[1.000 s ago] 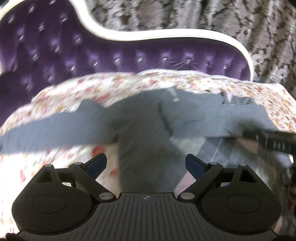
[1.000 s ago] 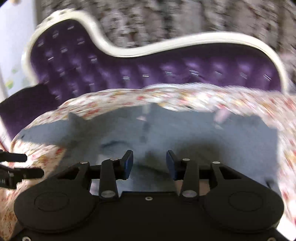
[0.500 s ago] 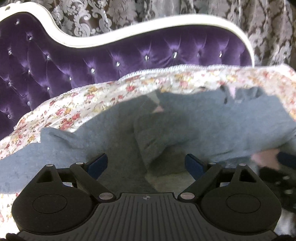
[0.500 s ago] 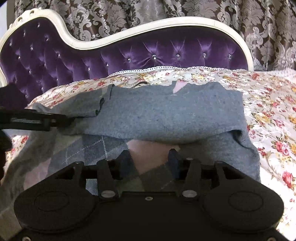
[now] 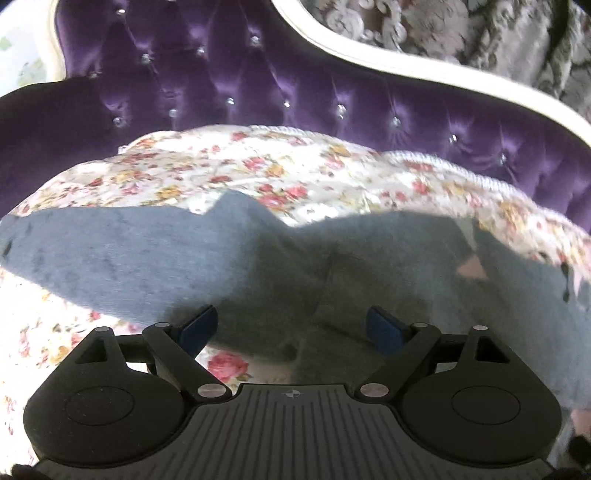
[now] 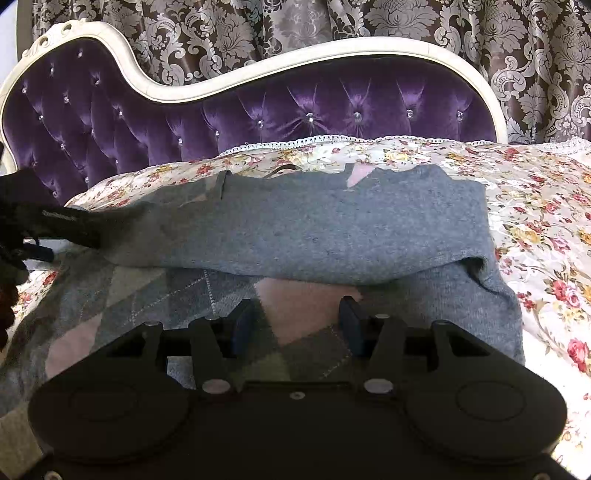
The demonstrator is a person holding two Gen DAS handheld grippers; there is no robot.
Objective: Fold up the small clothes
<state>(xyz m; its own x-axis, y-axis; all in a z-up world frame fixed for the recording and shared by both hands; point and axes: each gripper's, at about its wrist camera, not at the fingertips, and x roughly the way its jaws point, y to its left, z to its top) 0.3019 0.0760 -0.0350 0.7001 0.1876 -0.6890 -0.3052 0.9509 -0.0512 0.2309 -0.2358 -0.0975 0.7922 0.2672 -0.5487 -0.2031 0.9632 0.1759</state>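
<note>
Right wrist view shows the grey sweater (image 6: 332,229) lying on the floral bed cover (image 6: 535,206), its sleeve newly folded across ahead of the right gripper (image 6: 297,325)'s spread, empty jaws, while the left gripper (image 5: 291,328), jaws also spread, has swung toward the remaining outstretched sleeve (image 5: 110,258).

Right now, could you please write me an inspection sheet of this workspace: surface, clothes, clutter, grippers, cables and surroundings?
Surface: floral bedspread with a lace edge, covering the seat.
Job's things: one grey sweater, its upper part folded over the argyle front; one sleeve lies stretched out flat.
Clutter: nothing seen.
Grippers: left gripper open, low over the sweater near the sleeve, holding nothing; right gripper open over the argyle front, holding nothing.
Cables: nothing seen.
Surroundings: purple tufted backrest with a cream frame; damask curtain behind.
</note>
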